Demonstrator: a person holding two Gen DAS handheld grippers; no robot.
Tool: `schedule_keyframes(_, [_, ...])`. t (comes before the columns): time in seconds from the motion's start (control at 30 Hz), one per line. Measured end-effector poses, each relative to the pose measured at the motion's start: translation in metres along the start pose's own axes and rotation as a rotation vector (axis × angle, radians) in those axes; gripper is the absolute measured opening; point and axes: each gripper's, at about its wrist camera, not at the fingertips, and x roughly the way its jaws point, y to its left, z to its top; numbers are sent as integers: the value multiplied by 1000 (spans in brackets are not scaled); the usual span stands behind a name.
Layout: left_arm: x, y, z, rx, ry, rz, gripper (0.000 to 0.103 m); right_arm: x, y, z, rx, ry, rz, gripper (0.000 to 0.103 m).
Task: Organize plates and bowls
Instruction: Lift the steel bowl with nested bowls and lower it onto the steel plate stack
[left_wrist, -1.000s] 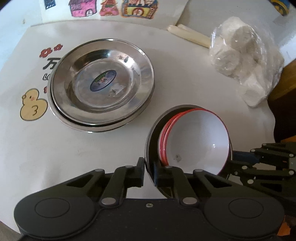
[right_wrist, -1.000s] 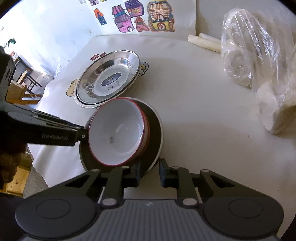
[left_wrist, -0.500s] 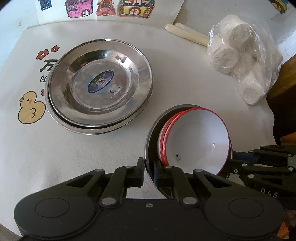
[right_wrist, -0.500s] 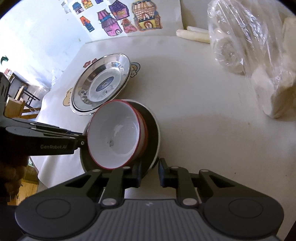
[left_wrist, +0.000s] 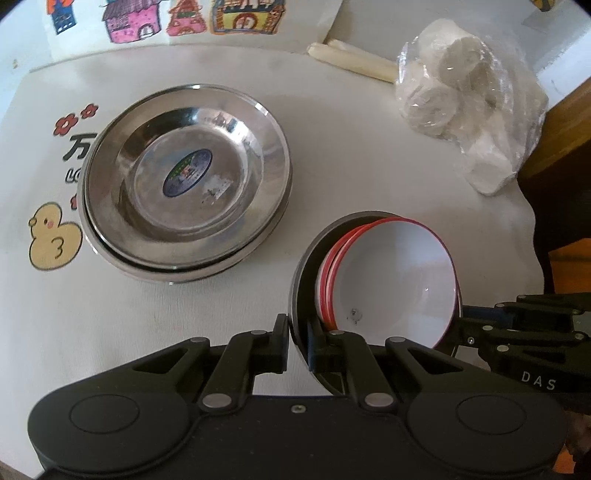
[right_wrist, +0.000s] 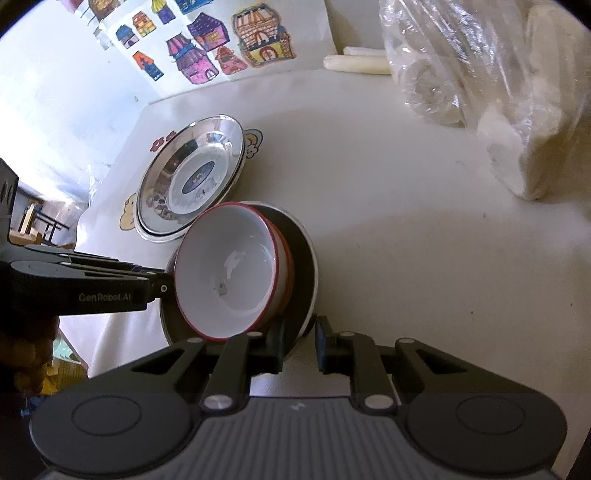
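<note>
we clamp left gripper (left_wrist: 298, 341) on dark bowl (left_wrist: 308, 258) rim | right gripper (right_wrist: 298, 341) has tightened on opposite rim | two-handed hold set, stack ready to lift

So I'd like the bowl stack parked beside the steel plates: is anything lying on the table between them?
Nothing visible. Only bare tablecloth separates the bowl stack from the steel plates. The plastic bag and pale sticks lie off toward the far side.
</note>
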Motion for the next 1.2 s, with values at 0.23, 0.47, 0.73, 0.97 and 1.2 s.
schedule_keyframes(0.23, [-8,4,10,40,-9,-36,8,-9,5,-1,57,-35,-13,19])
schedule_keyframes(0.47, [-16,7,21,71,-29,-58,9,-15,11,0,86,-73,-30,19])
schedule_keyframes(0.73, [-26,16,30,70,-54,-73,8,-16,17,6,110,-103,-29,19])
schedule_keyframes(0.97, [-32,26,37,63,-76,-78,8,-15,21,17,110,-122,-33,19])
schedule_keyframes(1.2, [-39,40,44,48,-96,-75,8,-9,31,29,98,-135,-31,19])
